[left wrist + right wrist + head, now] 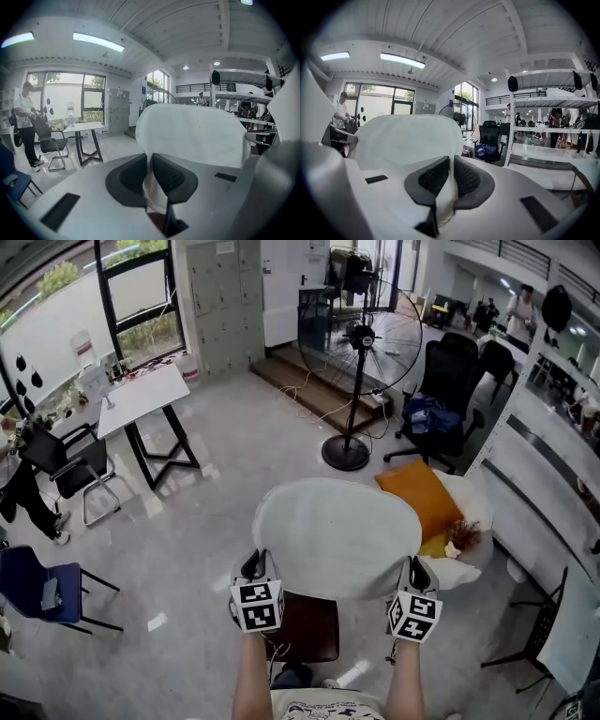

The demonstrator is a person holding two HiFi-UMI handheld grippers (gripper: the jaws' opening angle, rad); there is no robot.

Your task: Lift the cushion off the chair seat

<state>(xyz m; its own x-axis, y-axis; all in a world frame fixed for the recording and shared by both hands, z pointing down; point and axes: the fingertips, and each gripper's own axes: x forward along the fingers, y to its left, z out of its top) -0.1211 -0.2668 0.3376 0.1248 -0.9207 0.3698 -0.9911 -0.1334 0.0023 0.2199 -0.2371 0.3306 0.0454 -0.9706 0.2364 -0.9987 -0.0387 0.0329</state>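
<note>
A pale white round cushion (337,535) hangs in the air above a dark brown chair seat (307,626), clear of it. My left gripper (254,568) is shut on the cushion's near left edge, my right gripper (416,575) on its near right edge. In the left gripper view the cushion (197,133) rises in front of the black jaws, and a fold of its fabric is pinched at my left gripper (150,176). The right gripper view shows the same cushion (410,138), with its edge clamped in my right gripper (451,176).
An orange cushion (419,498) lies on a white pile at the right. A standing fan (359,343) and a black office chair (445,395) are beyond. A white table (142,399), a black chair (66,465) and a blue chair (37,587) stand at the left, with a person (23,124) near them.
</note>
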